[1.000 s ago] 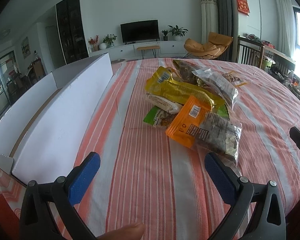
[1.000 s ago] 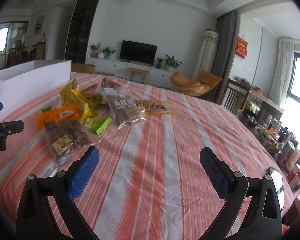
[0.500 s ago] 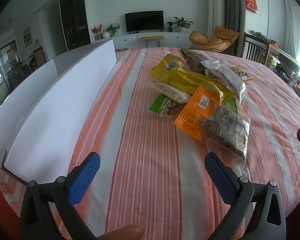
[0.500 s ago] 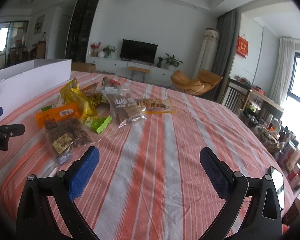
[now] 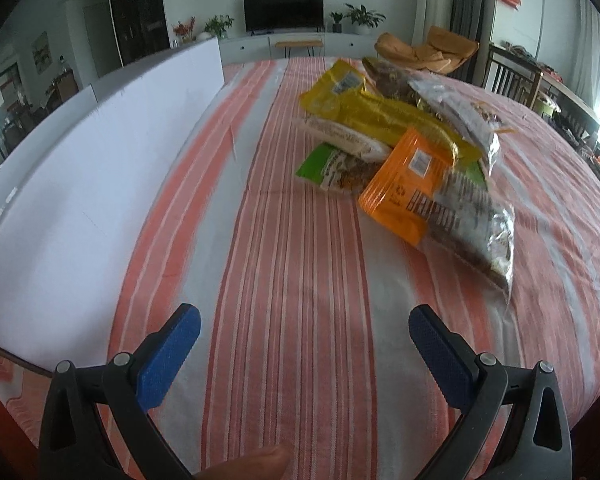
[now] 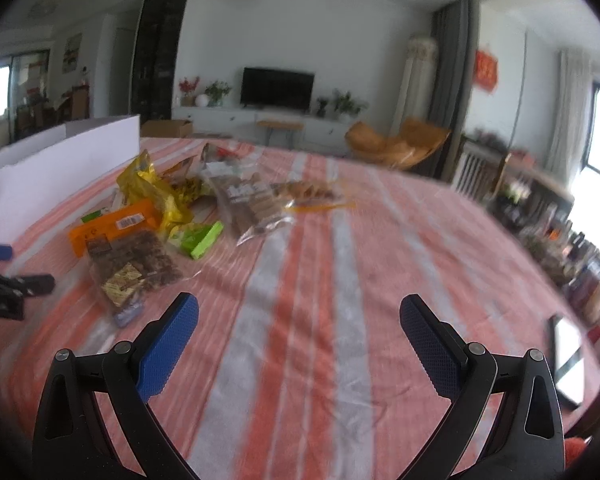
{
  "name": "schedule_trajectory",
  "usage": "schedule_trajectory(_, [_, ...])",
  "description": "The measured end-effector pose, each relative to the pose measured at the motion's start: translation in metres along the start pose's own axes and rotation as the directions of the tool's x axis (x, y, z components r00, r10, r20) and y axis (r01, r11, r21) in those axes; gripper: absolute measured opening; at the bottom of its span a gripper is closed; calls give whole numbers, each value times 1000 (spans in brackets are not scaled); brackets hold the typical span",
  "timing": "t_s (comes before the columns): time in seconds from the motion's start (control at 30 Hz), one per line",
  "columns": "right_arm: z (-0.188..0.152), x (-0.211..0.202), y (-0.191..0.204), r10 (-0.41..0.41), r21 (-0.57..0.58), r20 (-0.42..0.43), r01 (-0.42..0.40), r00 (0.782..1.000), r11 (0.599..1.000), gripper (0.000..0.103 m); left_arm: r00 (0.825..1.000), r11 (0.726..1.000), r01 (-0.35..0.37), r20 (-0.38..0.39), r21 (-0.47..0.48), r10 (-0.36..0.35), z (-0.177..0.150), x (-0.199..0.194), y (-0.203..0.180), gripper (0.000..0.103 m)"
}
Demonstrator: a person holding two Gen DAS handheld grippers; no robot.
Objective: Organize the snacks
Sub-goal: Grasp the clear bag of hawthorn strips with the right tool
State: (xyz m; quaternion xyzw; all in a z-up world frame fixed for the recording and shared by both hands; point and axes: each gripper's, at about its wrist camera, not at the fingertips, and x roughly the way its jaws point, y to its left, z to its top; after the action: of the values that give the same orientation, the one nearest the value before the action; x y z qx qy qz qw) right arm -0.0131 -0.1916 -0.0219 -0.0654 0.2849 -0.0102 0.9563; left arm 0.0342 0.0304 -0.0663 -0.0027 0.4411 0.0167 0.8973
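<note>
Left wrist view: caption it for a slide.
Open left claw hovers over striped cloth, facing snack pile beside white box.

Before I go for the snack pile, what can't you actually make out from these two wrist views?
- Inside of the white box: left wrist view shows only its outer wall.
- Green packet: partly buried under the orange packet and a pale packet.
- Packet labels: right wrist view is motion-blurred, unreadable.
- Left gripper: cut off by the right view's edge.
</note>
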Motion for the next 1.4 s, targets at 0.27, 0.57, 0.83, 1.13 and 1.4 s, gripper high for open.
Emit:
schedule_trajectory(0.27, [31,41,3,221,44,-152,-217,963,975,102,999,1000,18,-34,-1,-18,-2,10,5,103])
schedule_trajectory(0.57, [125,182,5,227,51,-352,-224,908,973,102,1000,1000,21,-2,6,-21,-5,12,5,103])
schedule_trajectory(0.83, [110,239,19,164,28,-456,-171,875,985,59,999,999,33,16,20,-33,-6,10,6,103])
schedule_trajectory(1.13, [52,151,-74,-16,157,-439,95,898,983,57,1000,1000,8,3,-16,-8,4,16,6,103])
schedule_trajectory(1.4, [16,119,-119,-79,237,-380,179,922,955,92,999,997,-35,-33,-70,33,12,22,5,103])
